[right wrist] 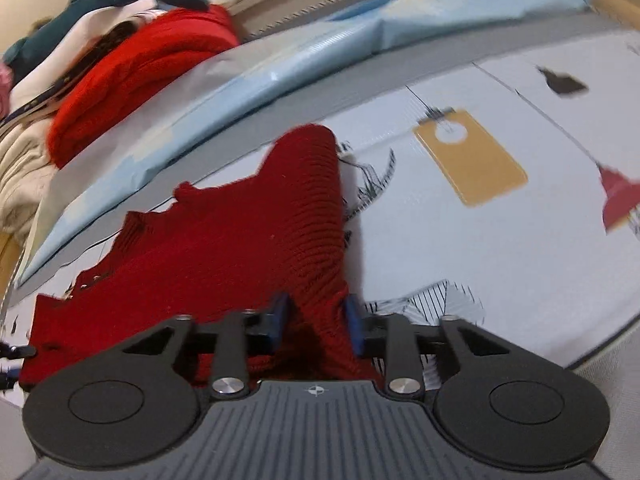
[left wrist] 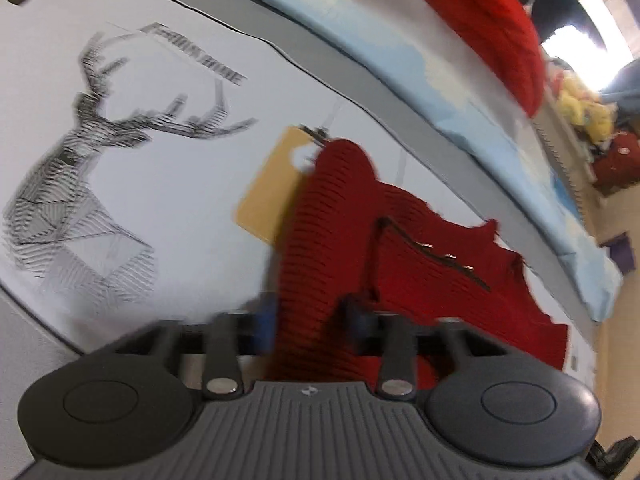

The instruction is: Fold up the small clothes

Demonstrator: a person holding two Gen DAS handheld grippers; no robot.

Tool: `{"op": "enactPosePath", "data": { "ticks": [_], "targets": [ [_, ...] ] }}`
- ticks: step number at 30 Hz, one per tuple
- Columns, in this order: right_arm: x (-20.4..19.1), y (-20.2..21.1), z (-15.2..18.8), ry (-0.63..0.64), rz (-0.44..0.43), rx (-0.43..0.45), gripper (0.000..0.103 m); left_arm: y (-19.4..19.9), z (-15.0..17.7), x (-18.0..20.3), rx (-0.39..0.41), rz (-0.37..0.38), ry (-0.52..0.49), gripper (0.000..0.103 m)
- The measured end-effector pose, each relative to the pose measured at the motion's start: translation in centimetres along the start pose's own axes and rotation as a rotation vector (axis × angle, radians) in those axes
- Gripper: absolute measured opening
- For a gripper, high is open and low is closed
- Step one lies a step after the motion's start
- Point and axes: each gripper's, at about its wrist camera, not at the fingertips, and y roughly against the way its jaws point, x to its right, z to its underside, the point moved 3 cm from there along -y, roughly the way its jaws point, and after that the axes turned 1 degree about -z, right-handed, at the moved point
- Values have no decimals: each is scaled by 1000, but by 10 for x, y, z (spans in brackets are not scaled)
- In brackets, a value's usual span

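A dark red knit sweater point(left wrist: 420, 272) lies on a white printed sheet point(left wrist: 180, 184), with small metal buttons point(left wrist: 448, 258) along its shoulder. One ribbed sleeve runs up between the blue pads point(left wrist: 266, 320) of my left gripper point(left wrist: 311, 320), which is shut on it. In the right wrist view the same sweater point(right wrist: 224, 240) spreads to the left, and its other sleeve passes between the blue pads point(right wrist: 354, 320) of my right gripper point(right wrist: 317, 320), also shut on the knit. Both views are motion-blurred.
The sheet carries a deer print point(left wrist: 80, 184) and a yellow tag print point(right wrist: 472, 156). A grey band and light blue cloth point(left wrist: 400, 52) edge the sheet. Beyond them sits a pile of clothes topped by a bright red knit point(right wrist: 132, 80).
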Motion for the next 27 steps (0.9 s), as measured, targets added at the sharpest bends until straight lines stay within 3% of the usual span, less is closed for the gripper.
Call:
{"op": "enactPosePath", "data": {
  "ticks": [2,5,6,7,9,10,12,15,17,20,24,27],
  "targets": [
    [5,16,-9,-24,-20,37,20,6,2,14,28,27,-79,21],
    [27,42,-26,-167,-25,133,9,17,9,44,40,139,-218,22],
    [40,47,-28,-243,-18,153,0,17,13,49,39,114,-276,25],
    [61,50,-28,-329,61,167,0,15,17,52,39,52,-326,27],
    [78,49,-21,-348,122,132,4,7,22,49,23,-135,-395,45],
    [87,45,-17,-370,123,94,4,7,23,46,19,-205,-411,45],
    [90,48,-13,-378,143,95,4,20,19,47,91,-239,-417,45],
    [57,55,-20,-206,148,153,14,46,20,67,200,-152,-453,45],
    [23,52,-17,-92,86,156,25,53,25,79,221,-101,-471,45],
    [-48,44,3,124,-19,122,30,53,31,89,212,-45,-499,45],
    [-161,19,43,455,-139,92,37,50,30,90,205,-38,-496,44],
    [-210,-19,54,610,-176,74,40,55,23,83,212,-45,-461,44]
  ]
}}
